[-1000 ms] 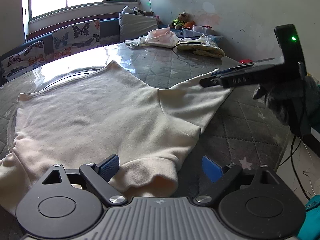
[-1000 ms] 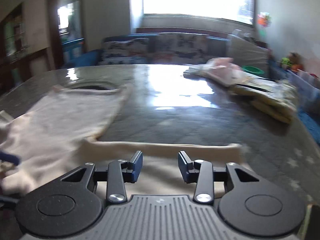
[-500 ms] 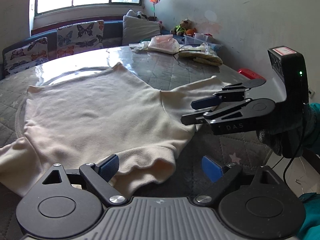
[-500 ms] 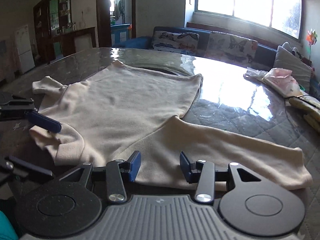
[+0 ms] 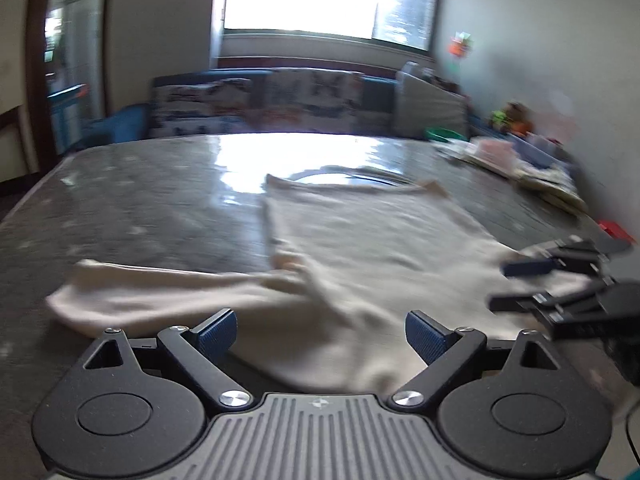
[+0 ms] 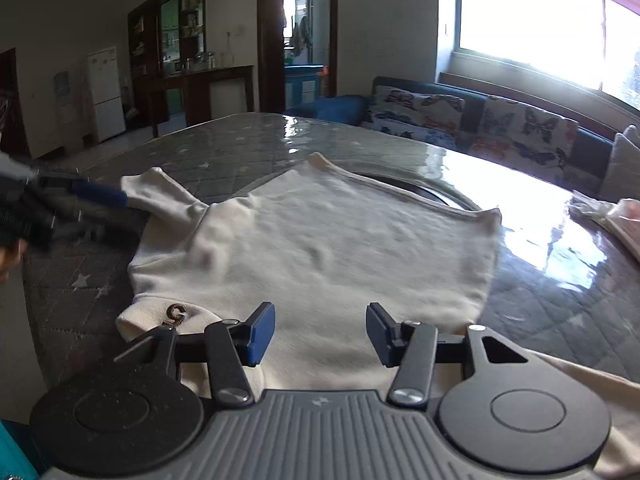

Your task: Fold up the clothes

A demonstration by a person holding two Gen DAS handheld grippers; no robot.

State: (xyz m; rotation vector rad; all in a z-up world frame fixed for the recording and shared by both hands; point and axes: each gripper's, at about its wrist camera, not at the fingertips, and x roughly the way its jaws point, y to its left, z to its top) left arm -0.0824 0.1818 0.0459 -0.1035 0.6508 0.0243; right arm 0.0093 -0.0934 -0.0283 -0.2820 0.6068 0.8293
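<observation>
A cream long-sleeved sweater lies spread flat on the grey quilted table, collar toward me, with a small brown mark near the collar. In the left wrist view the sweater is blurred, one sleeve stretched out to the left. My left gripper is open and empty over the near edge of the sweater. My right gripper is open and empty above the collar end. The right gripper also shows at the right of the left wrist view, and the left gripper at the left of the right wrist view, beside a sleeve.
A pile of bagged items sits at the table's far right. A sofa with butterfly cushions runs under the window behind the table. The table edge drops off at the near left.
Both grippers have swung left across the sweater. The left view has turned from the right sleeve to the left sleeve and is now motion-blurred. Both stay open.
</observation>
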